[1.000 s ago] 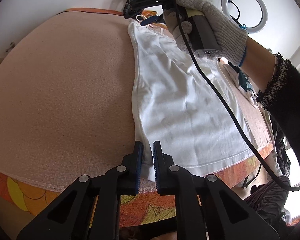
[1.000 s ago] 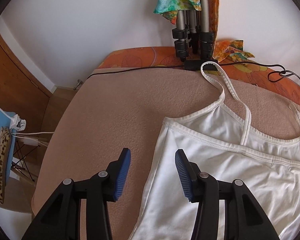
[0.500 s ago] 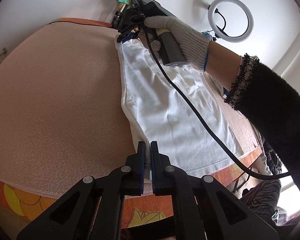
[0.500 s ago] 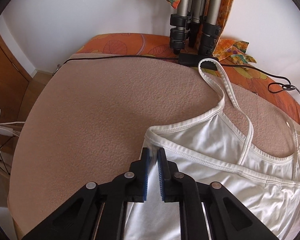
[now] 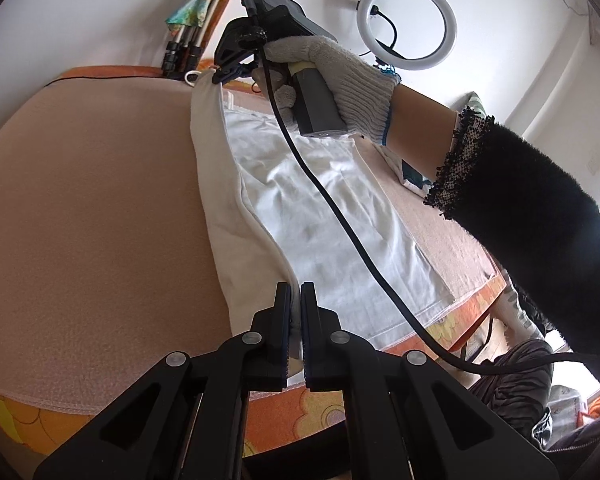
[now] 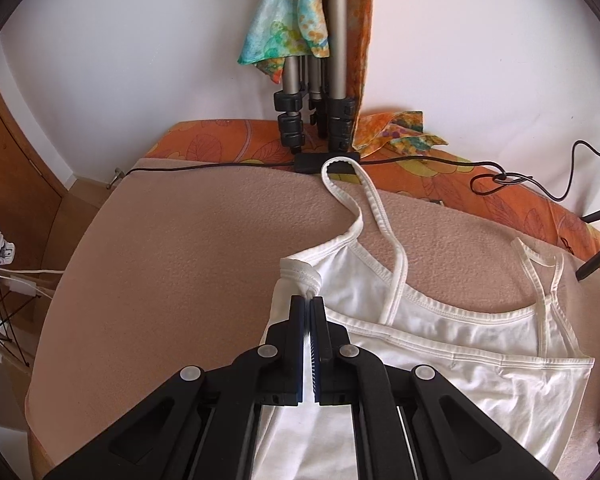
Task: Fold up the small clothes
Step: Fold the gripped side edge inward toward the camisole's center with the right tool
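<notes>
Here both black two-finger grippers, left gripper (image 5: 295,294) and right gripper (image 6: 313,305), pinch one raised side edge (hem and armpit corners) of the white strappy cotton camisole (image 6: 440,344) above the pinkish fleece blanket (image 5: 92,208).

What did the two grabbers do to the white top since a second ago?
The right gripper closed on the white top's upper corner. The left gripper pinched tighter on the bottom corner. Together they lifted that side edge off the pink blanket, starting to fold it over. The far strap stayed flat.

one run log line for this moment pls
left tool: shut on camisole hem corner | right tool: shut on armpit corner | side edge lifted off blanket
</notes>
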Demonstrator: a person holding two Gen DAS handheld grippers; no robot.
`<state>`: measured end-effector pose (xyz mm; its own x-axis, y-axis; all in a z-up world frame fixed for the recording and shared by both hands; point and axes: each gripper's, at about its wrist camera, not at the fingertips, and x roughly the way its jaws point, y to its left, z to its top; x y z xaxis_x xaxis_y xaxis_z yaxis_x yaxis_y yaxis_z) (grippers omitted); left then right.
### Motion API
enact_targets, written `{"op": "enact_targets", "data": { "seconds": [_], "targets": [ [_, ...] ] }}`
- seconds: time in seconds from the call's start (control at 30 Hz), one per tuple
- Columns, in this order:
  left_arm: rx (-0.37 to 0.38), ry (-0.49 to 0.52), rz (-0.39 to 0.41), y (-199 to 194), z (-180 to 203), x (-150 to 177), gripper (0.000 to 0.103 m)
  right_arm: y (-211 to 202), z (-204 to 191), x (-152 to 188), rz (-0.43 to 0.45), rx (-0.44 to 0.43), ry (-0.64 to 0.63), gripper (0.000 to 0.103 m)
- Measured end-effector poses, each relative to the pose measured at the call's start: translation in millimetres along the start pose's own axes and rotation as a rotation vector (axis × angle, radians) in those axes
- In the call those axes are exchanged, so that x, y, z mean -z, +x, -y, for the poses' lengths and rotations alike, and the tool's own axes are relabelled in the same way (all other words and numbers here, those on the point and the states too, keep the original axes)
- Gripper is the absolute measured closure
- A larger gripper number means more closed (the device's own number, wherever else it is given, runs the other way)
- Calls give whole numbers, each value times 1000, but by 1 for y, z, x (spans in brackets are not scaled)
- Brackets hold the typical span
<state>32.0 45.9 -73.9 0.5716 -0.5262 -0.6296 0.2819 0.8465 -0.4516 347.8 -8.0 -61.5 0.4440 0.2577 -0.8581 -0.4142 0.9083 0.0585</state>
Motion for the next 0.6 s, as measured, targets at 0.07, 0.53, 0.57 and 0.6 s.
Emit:
{"op": "enact_targets", "data": {
  "seconds": [0.07, 0.53, 0.57, 0.6],
  "targets": [
    [15, 22, -4, 4, 9, -2, 100, -6, 9, 5, 14, 26, -7, 103],
    [74, 110, -119, 53, 49, -3, 100, -5, 69, 27, 5, 47, 46, 103],
    [74, 114, -127, 56, 50, -3, 100, -4, 71, 28, 4, 46, 46, 103],
    [75, 116, -134, 58, 51, -1, 100, -2, 71, 27, 1, 48, 42, 103]
  ]
}}
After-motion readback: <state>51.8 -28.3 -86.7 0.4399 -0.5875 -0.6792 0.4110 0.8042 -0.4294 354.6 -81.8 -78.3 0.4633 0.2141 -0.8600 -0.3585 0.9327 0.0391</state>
